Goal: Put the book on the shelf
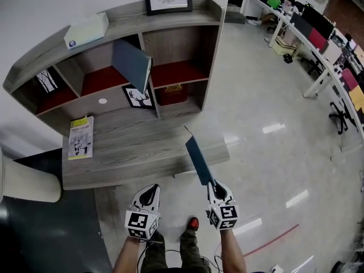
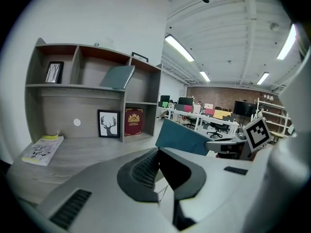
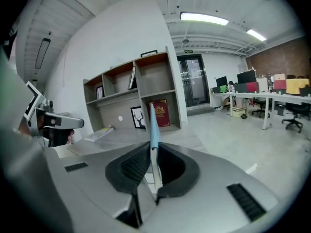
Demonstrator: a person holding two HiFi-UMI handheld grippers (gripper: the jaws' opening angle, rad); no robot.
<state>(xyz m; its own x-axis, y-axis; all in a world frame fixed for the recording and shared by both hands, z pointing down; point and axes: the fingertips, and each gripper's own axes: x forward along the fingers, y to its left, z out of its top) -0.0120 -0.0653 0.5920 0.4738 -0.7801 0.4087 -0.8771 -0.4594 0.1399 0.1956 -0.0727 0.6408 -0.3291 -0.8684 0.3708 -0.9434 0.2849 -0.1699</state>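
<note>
The thin teal book (image 1: pixel 198 157) was pinched only at its bottom edge, standing up and tilted forward out of the right gripper (image 1: pixel 211 183), so most of it hung unsupported. A quick swing towards the shelf unit (image 1: pixel 211 38) would probably have made it pivot or slide between the pads. It was in the air in front of the shelf unit's desk board and apart from it. Any compartment lay beyond that board, so the leading corner could have caught the board's front edge or an upright on the way in. The middle upper compartment already held a leaning grey-blue book (image 1: pixel 132 66). A nudge there could have tipped that book over, or the new one might have been left slanting instead of upright. A red book (image 1: pixel 172 92) stood in the lower right compartment, with a deer picture (image 1: pixel 138 97) just to its left, which left little free room. In the right gripper view the jaws were nearly together, with both pads pressed flat on the teal book's covers near its lower edge. The left gripper (image 1: pixel 149 193) hung beside it in front of the desk board, its jaws brought together on nothing and touching nothing.
</note>
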